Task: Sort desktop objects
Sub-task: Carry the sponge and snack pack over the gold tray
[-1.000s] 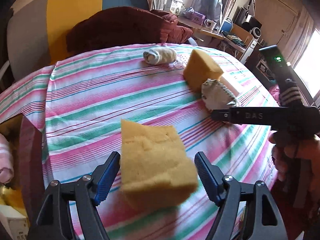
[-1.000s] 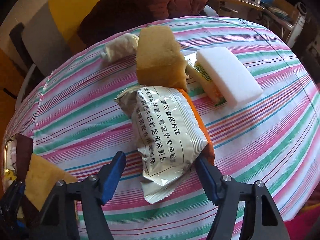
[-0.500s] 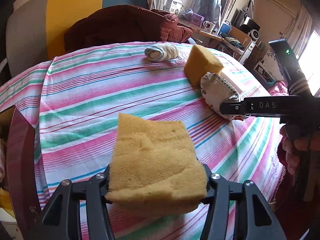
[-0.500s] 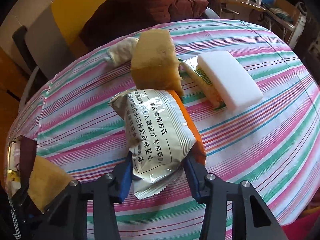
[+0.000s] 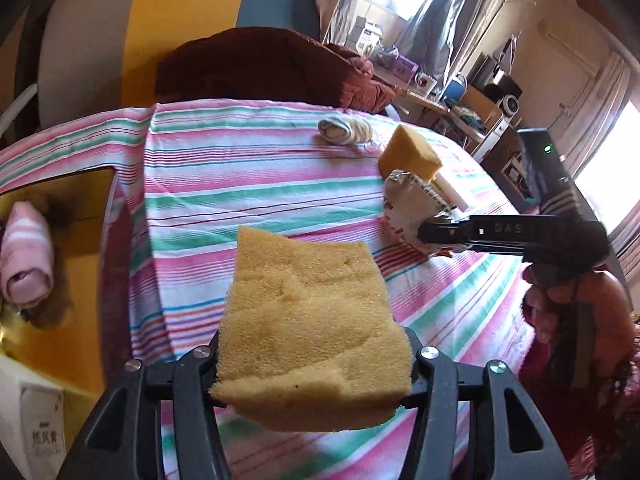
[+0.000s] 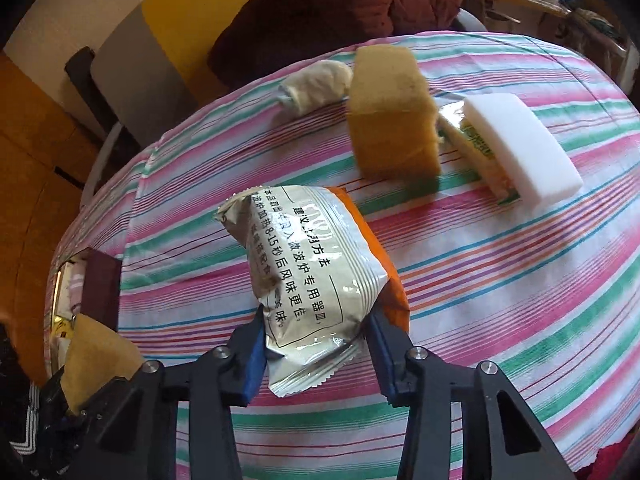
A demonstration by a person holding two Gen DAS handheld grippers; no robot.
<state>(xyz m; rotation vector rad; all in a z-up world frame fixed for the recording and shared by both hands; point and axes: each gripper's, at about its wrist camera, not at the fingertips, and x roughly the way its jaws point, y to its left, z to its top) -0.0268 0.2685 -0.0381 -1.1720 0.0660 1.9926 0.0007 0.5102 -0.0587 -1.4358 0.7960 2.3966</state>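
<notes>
My left gripper [image 5: 314, 356] is shut on a yellow sponge [image 5: 308, 320], held above the striped tablecloth [image 5: 240, 184]. In the right wrist view that sponge [image 6: 100, 356] shows at the lower left. The jaws of my right gripper [image 6: 316, 322] are closing, and their blue pads press the near end of a beige and orange snack packet [image 6: 308, 264], which tilts up off the cloth. Further back lie a second yellow sponge [image 6: 390, 116], a white foam block [image 6: 520, 144] resting on a green and yellow packet [image 6: 476, 148], and a rolled pale cloth [image 6: 316, 84].
A box with a gold inside [image 5: 68, 200] stands at the table's left edge, with a rolled pink towel [image 5: 26, 256] and a white packet [image 5: 36, 420] in it. Dark red bedding [image 5: 260, 68] lies beyond the far edge. A hand [image 5: 576, 300] holds the right gripper.
Both grippers went from open to shut, the left on the sponge and the right on the snack packet. The left gripper then moved left with the sponge, bringing the gold box into view.
</notes>
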